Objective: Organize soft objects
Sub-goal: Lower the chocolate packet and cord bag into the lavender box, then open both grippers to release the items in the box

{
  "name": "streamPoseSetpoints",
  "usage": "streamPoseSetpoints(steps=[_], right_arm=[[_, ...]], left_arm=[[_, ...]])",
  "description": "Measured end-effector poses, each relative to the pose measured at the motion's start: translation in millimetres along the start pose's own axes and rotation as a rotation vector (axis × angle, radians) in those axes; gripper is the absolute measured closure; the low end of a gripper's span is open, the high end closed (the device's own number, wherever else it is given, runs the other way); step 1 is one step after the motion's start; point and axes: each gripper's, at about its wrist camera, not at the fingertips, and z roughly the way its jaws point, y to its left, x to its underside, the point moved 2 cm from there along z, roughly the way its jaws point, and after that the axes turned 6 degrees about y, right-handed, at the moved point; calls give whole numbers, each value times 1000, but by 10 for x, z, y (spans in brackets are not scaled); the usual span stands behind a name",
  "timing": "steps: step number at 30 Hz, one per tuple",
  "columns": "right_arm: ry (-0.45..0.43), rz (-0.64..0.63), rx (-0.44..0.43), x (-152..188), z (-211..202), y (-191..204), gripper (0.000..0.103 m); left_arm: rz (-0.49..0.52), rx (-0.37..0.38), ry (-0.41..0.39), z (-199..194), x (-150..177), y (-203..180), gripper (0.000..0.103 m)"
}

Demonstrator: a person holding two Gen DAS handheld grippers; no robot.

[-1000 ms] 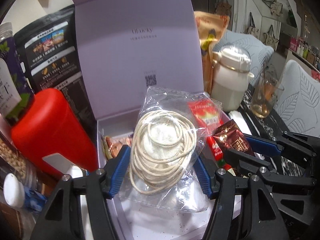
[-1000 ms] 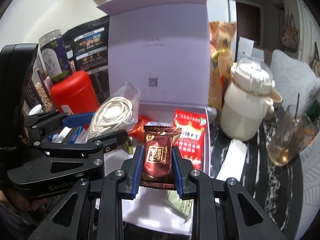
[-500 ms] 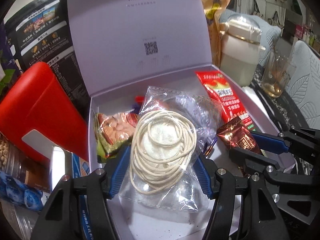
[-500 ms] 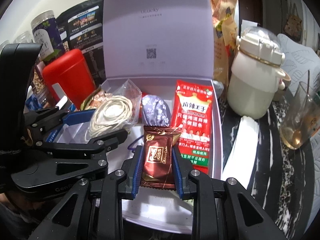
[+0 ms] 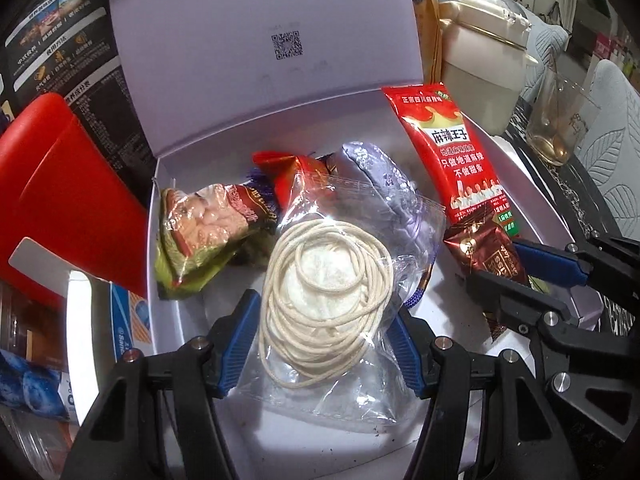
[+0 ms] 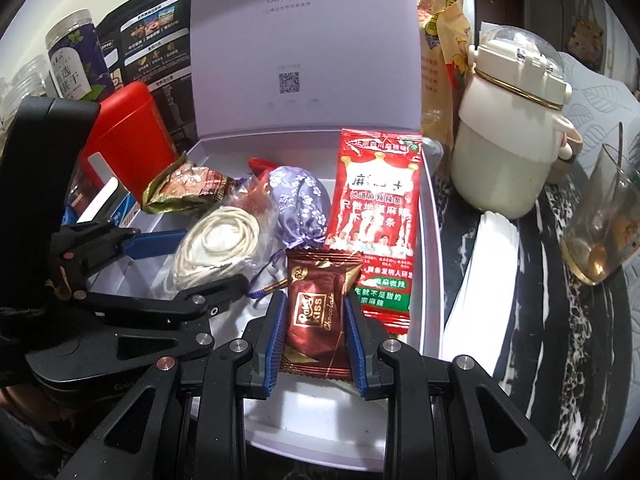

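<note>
My left gripper is shut on a clear plastic bag with a coil of cream cord, held low inside the open lilac box. Seen from the right wrist, that cord bag sits left of my right gripper, which is shut on a brown chocolate packet over the box's front. In the box lie a red snack packet, a lilac flowered pouch, and a green-edged snack packet. The chocolate packet also shows at the right of the left wrist view.
The box lid stands upright at the back. A red tin and dark bags stand left of the box. A cream jug, a glass cup and a white cloth sit on the dark marbled table at the right.
Both grippers have sunk toward the box with their loads and tilted downward. More of the box's inside and its contents has come into view.
</note>
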Motion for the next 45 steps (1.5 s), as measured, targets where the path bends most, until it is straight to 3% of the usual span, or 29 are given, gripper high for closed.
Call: streamPoseSetpoints(steps=[7, 9, 20, 25, 30, 33, 45], right_arm=[[30, 7, 20, -38, 8, -14, 73], [39, 10, 18, -32, 13, -20, 66], [21, 15, 67, 39, -222, -56, 53], [3, 22, 82, 74, -376, -98, 51], [-10, 31, 94, 101, -494, -115, 50], [-23, 22, 104, 139, -573, -97, 45], [-60, 7, 138, 146, -817, -9, 44]], left_arm=[[10, -14, 36, 70, -58, -53, 41], [14, -22, 48, 94, -69, -71, 41], [23, -59, 98, 253, -206, -251, 41], [69, -69, 82, 215, -248, -416, 38], [39, -47, 111, 205, -226, -433, 35], [30, -64, 95, 143, -233, -437, 23], [19, -64, 15, -282, -259, -497, 22]])
